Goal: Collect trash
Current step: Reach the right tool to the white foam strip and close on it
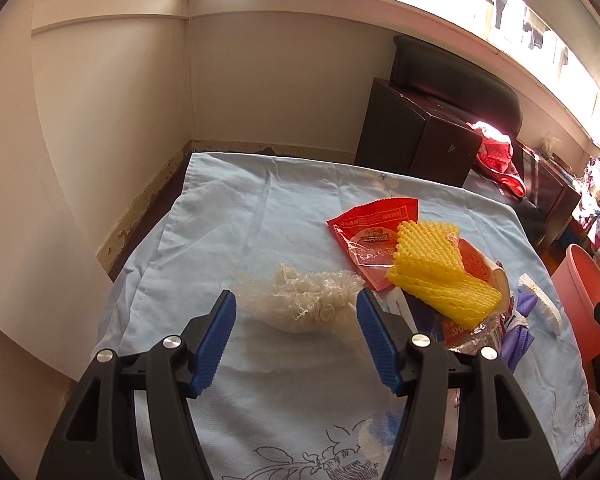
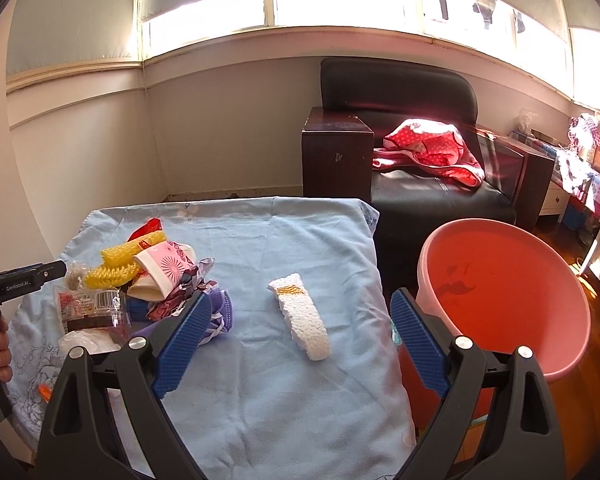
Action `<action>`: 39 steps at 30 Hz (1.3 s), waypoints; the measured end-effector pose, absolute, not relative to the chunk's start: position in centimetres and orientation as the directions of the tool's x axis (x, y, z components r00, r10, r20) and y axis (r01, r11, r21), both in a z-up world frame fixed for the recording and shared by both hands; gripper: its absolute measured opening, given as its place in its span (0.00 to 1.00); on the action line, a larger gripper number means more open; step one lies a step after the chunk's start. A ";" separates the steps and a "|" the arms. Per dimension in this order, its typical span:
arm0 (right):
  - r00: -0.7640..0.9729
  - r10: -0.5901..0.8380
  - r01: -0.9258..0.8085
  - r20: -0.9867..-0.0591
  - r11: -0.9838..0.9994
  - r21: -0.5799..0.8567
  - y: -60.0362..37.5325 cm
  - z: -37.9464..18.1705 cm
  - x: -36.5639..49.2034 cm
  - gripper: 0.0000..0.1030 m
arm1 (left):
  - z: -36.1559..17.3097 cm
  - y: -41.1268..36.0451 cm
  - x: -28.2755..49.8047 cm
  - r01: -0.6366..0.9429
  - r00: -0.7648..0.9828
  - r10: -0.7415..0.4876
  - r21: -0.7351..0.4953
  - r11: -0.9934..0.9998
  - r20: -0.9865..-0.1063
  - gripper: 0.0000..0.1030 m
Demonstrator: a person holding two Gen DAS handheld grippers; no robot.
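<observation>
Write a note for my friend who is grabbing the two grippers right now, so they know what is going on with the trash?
Left hand-held gripper: open, empty, its blue pads either side of the crumpled clear plastic wad, not pressing it.
Right hand-held gripper: open, empty, aimed at the white foam net sleeve.
On the light blue cloth: a heap with the yellow foam net, red snack wrapper and pink paper cup.
Pink plastic bucket stands beside the table on the right; no trash visible inside.
Done: nothing collected yet.
Left: everything into the bucket, probably the wad first.
</observation>
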State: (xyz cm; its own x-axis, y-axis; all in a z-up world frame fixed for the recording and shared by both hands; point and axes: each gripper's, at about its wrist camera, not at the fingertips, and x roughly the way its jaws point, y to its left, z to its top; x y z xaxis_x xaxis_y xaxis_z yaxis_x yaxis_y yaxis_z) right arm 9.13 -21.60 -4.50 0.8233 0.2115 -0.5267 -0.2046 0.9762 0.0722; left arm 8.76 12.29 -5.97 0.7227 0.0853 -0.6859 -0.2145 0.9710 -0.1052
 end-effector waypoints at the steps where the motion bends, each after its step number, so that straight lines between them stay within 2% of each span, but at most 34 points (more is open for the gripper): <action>1: 0.821 0.212 -0.206 -0.530 0.976 0.073 -21.5 -4.6 9.3 0.89 | -6.3 12.5 9.1 -0.217 0.716 0.078 -0.114 0.970 -0.694 0.60; 9: 0.802 0.216 -0.218 -0.556 0.974 0.063 -20.8 -5.1 10.2 0.89 | -7.8 13.3 10.4 -0.204 0.694 0.016 -0.174 0.963 -0.720 0.58; 11: 0.795 0.222 -0.223 -0.565 0.972 0.068 -20.7 -5.1 10.4 0.89 | -7.8 13.2 10.5 -0.179 0.700 -0.010 -0.189 0.966 -0.714 0.48; 13: 0.790 0.226 -0.224 -0.570 0.972 0.074 -20.7 -5.2 10.6 0.89 | -7.6 12.9 10.5 -0.148 0.712 -0.032 -0.194 0.970 -0.701 0.26; 16: 0.785 0.231 -0.226 -0.575 0.971 0.081 -20.7 -5.2 10.9 0.89 | -7.2 12.4 10.4 -0.130 0.719 -0.028 -0.174 0.976 -0.694 0.13; 21: 0.770 0.238 -0.232 -0.592 0.969 0.088 -20.6 -5.4 11.3 0.89 | -7.1 12.6 10.1 -0.127 0.724 -0.040 -0.189 0.974 -0.689 0.12; 22: 0.766 0.240 -0.234 -0.596 0.968 0.089 -20.7 -5.4 11.4 0.89 | -7.0 12.6 9.9 -0.123 0.728 -0.043 -0.192 0.974 -0.684 0.01; 33: 0.712 0.238 -0.252 -0.661 0.965 0.075 -20.5 -6.3 13.7 0.88 | -5.4 12.8 8.6 -0.098 0.764 -0.058 -0.204 0.974 -0.643 0.00; 38: 0.654 0.220 -0.258 -0.724 0.964 0.060 -20.0 -7.8 14.9 0.73 | -4.9 13.0 8.3 -0.088 0.766 -0.078 -0.223 0.971 -0.638 0.00; 39: 0.637 0.225 -0.260 -0.738 0.963 0.068 -19.9 -8.0 15.2 0.66 | -4.8 13.0 8.2 -0.083 0.767 -0.079 -0.220 0.972 -0.637 0.00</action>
